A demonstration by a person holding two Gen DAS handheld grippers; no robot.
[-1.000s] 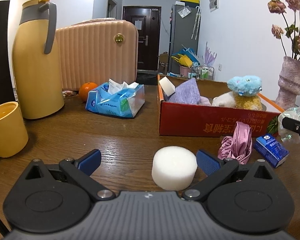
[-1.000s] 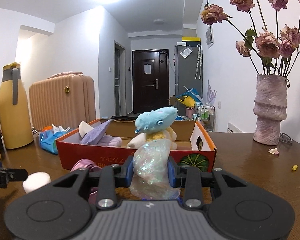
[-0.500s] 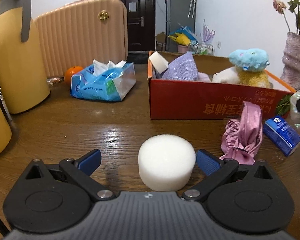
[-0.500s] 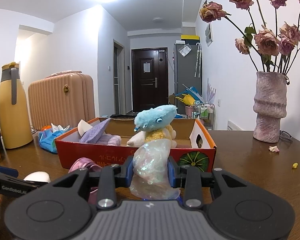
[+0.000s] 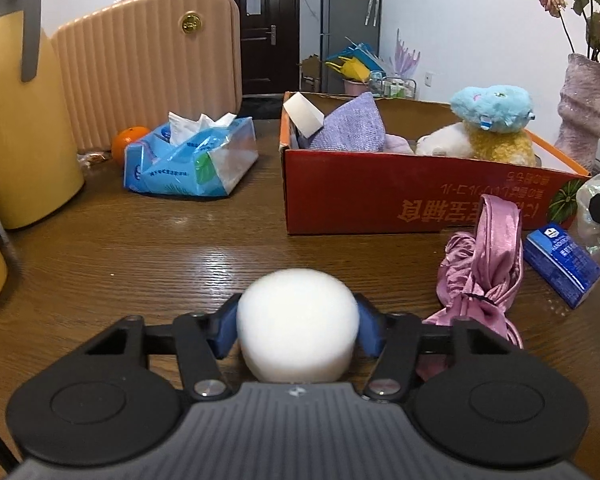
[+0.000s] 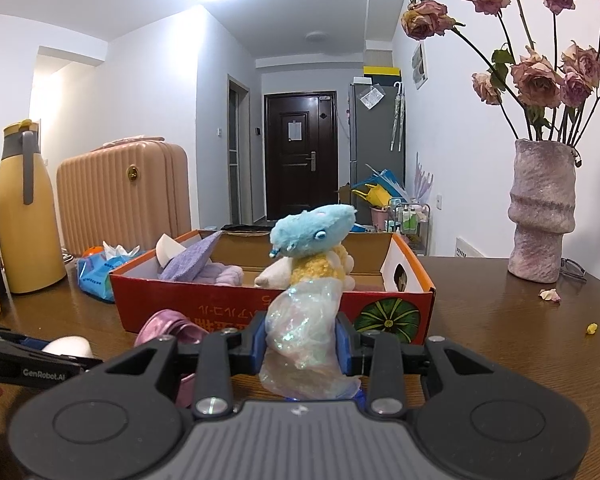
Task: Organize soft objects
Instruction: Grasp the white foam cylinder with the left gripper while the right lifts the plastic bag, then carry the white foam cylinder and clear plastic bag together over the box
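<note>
My left gripper (image 5: 298, 328), wide apart a moment ago, is closing onto the white sponge (image 5: 298, 324) before the red box (image 5: 420, 196); my right gripper (image 6: 302, 342) stays clamped on the iridescent bag (image 6: 304, 332).

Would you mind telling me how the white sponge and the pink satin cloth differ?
The white sponge is a smooth round puck; the pink satin cloth is shiny, crumpled and knotted. The sponge sits between the closing left gripper pads; the cloth lies loose on the table. Both are outside the red box.
</note>
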